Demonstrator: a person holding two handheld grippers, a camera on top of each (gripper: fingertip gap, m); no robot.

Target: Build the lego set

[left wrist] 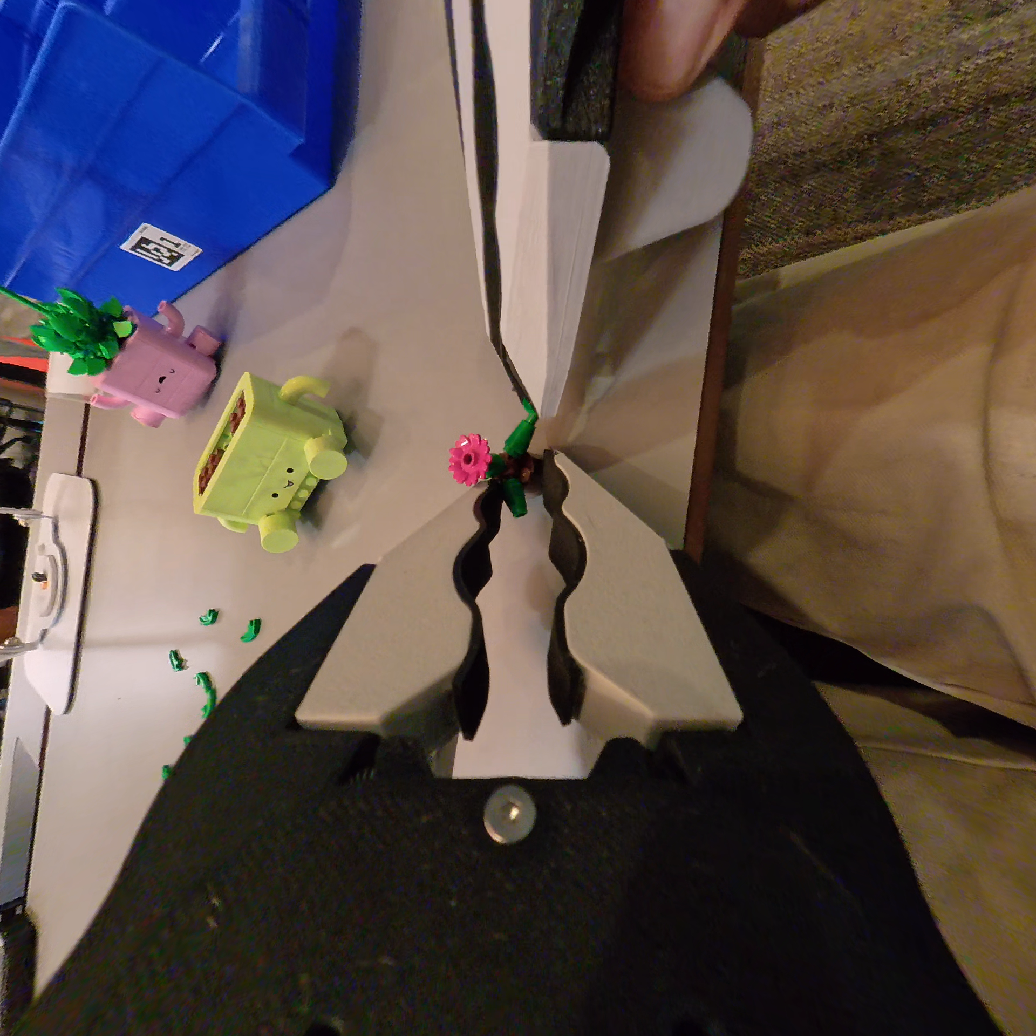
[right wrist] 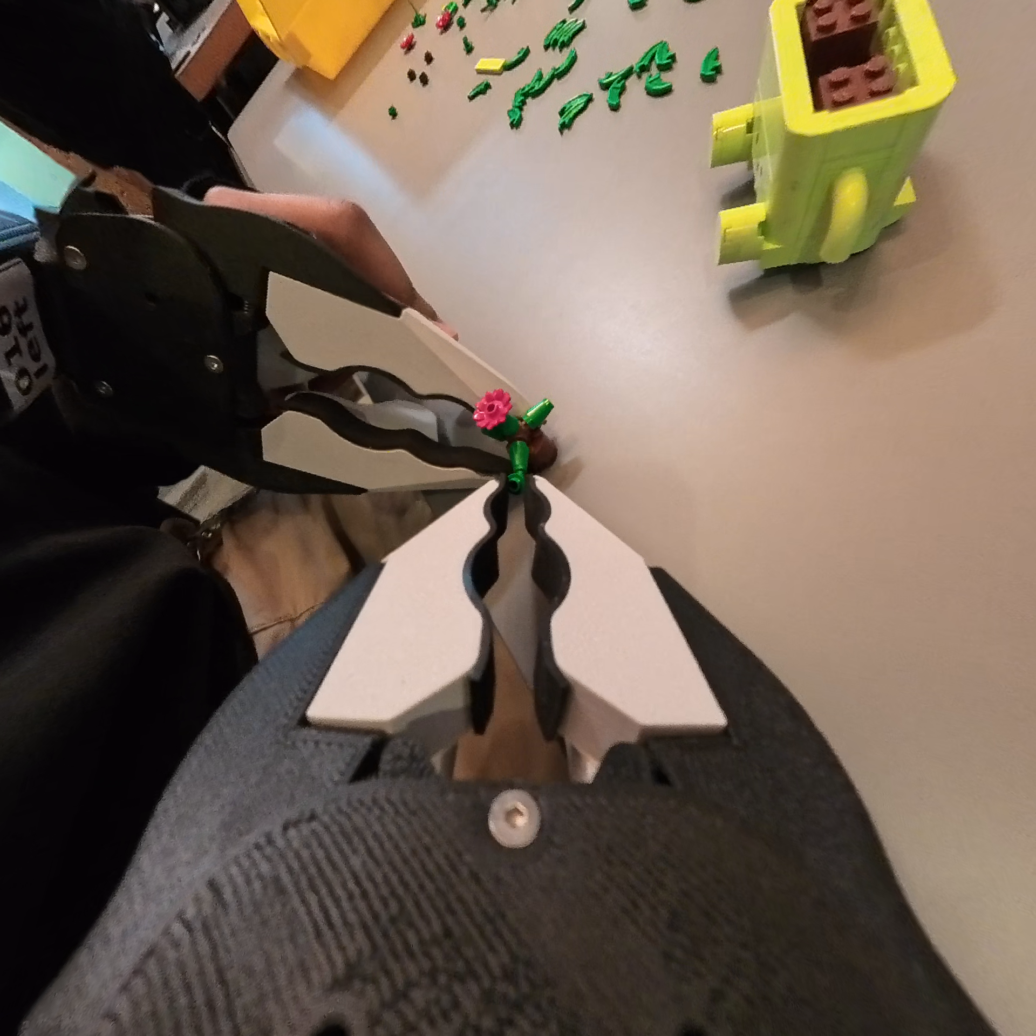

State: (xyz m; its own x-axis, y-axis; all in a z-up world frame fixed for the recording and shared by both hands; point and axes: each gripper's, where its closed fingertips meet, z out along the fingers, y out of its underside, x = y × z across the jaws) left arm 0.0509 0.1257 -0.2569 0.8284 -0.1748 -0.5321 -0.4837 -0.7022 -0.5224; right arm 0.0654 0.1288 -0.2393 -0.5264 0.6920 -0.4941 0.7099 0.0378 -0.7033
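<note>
My left gripper (left wrist: 518, 476) is shut on the brown base of a small flower sprig (left wrist: 524, 468) with green stems and a pink flower (left wrist: 470, 459). It holds the sprig just above the table, near its front edge. My right gripper (right wrist: 516, 483) is shut on a small green stem piece (right wrist: 516, 481) and holds it against the tip of one of the sprig's stems. In the left wrist view the right gripper (left wrist: 531, 415) comes in from above. In the right wrist view the left gripper (right wrist: 513, 440) comes in from the left with the flower (right wrist: 492, 409).
A lime-green pot figure (left wrist: 269, 459) (right wrist: 813, 151) with brown bricks inside stands on the grey table (right wrist: 729, 504). A pink pot figure (left wrist: 157, 375) with green leaves stands beyond it, by a blue bin (left wrist: 157, 140). Loose green leaf pieces (right wrist: 560, 84) and a yellow bin (right wrist: 314, 28) lie farther off. Less than 4 cm separates the two grippers' tips. Both grippers' tips are roughly 25 cm from the pink pot figure (left wrist: 157, 375).
</note>
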